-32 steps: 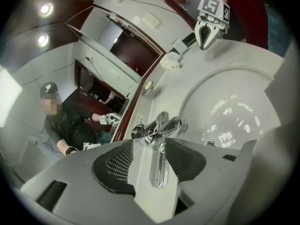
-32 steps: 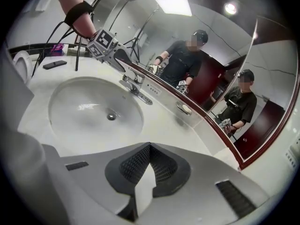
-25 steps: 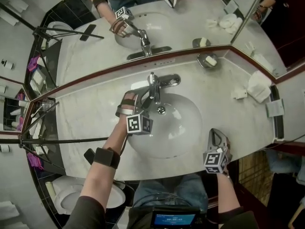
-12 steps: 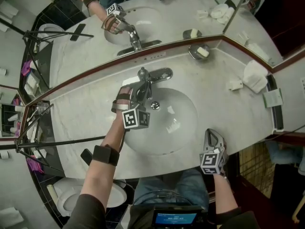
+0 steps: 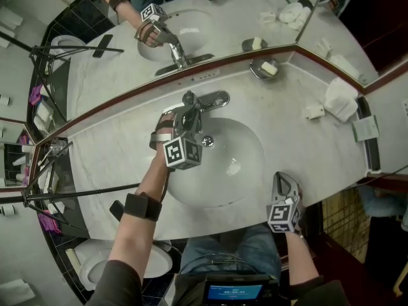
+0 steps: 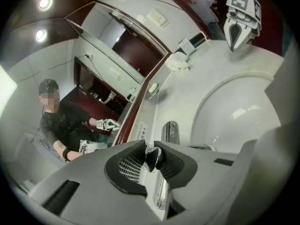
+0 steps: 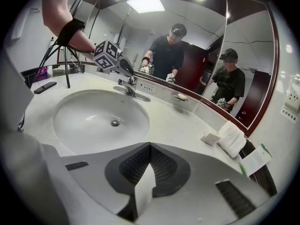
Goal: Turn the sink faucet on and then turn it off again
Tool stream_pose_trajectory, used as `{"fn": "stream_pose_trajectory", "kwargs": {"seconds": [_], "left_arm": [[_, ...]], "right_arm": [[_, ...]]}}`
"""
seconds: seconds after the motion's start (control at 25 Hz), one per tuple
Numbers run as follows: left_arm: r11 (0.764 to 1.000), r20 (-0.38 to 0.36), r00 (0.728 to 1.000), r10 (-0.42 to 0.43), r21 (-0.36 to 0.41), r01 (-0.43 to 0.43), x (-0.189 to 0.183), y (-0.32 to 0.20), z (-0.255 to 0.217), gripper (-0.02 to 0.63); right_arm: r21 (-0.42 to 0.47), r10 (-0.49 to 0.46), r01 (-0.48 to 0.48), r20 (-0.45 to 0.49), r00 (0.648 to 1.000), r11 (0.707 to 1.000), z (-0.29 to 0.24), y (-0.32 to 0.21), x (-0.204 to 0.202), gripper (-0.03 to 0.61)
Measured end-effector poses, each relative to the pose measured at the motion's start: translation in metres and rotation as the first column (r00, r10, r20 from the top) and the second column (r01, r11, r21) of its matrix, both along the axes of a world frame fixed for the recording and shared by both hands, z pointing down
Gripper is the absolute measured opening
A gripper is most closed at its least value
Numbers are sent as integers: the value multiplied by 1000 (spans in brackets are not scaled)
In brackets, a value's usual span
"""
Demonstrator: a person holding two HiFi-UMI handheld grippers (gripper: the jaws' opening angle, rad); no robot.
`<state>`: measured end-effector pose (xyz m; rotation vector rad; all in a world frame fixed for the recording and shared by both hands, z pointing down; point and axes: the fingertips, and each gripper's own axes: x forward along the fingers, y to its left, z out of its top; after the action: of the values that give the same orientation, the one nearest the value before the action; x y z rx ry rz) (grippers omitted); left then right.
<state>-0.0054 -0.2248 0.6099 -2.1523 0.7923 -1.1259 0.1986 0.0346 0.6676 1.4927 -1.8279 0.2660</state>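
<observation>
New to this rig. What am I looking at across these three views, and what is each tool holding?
No robot here: a person holds a two-jaw tool in each hand, and the marker cubes are part of the tools. The head view looks down from the person's head onto a marble counter with a sink basin, below a mirror. The other two views ride on the tools and look along their jaws. The left tool has just been closing, and its pads press on the faucet lever. The right tool is shut on nothing, near the counter's front edge. Also on the counter: a soap dish and a folded white towel.
</observation>
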Motion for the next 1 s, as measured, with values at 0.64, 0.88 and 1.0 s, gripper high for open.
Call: {"fn": "stream_pose_trajectory", "kwargs": {"seconds": [0.64, 0.88, 1.0], "left_arm": [[967, 80, 995, 53, -252, -31, 6, -13, 7, 58], [938, 94, 993, 69, -345, -33, 7, -20, 8, 58], [925, 107, 990, 86, -377, -40, 7, -19, 10, 58]], "right_arm": [[-9, -10, 10, 2, 1000, 1000, -4, -6, 1, 17], [2, -6, 6, 1, 1000, 1000, -5, -6, 2, 17], [-1, -2, 2, -3, 1000, 1000, -8, -5, 5, 17]]}}
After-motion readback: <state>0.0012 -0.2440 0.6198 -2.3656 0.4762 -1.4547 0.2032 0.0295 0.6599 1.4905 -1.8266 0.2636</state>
